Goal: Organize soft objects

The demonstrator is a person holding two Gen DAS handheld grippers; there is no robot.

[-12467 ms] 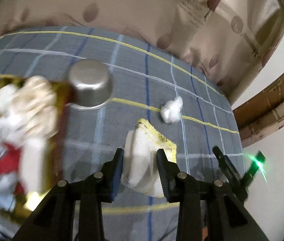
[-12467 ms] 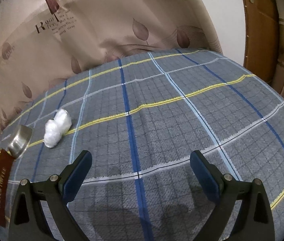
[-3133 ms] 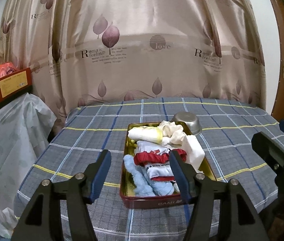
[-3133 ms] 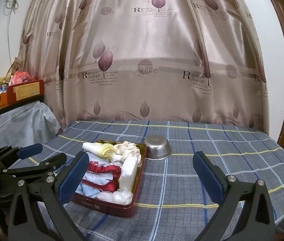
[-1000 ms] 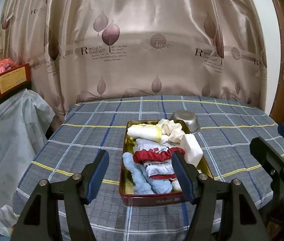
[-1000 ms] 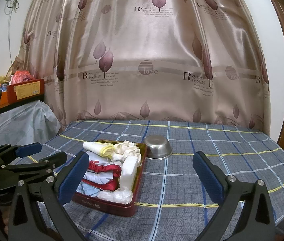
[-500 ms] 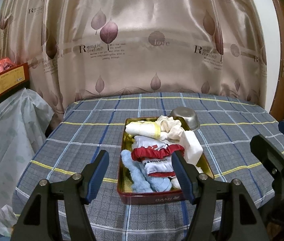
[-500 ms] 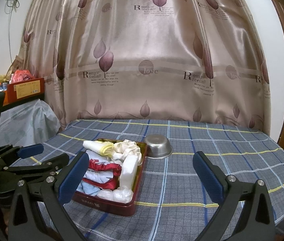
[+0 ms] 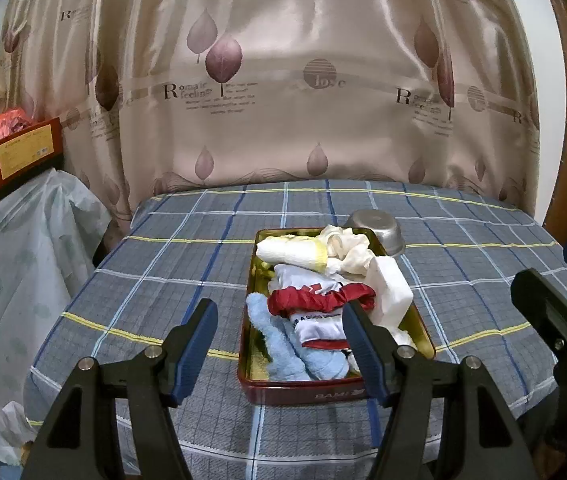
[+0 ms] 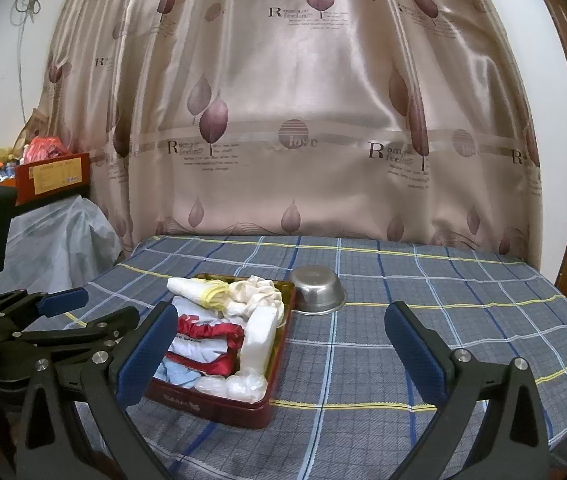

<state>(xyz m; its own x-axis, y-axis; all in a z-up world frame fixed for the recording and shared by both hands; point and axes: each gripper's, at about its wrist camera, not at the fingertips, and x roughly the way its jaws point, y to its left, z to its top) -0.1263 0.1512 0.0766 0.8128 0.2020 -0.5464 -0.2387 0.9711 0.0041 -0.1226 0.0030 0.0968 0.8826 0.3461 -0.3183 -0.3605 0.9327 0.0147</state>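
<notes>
Red tin [image 9: 315, 394] marked "BAMI", curtain [image 9: 283, 80] "Romantic feeling"

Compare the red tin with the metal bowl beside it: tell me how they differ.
The red tin is rectangular, with red outer walls and a gold inside; the metal bowl is round and plain silver. The red tin stands open side up and is packed with soft cloths; the metal bowl lies upside down, holding nothing visible. The red tin is clearly the larger. Both rest on the checked tablecloth, close together.
</notes>
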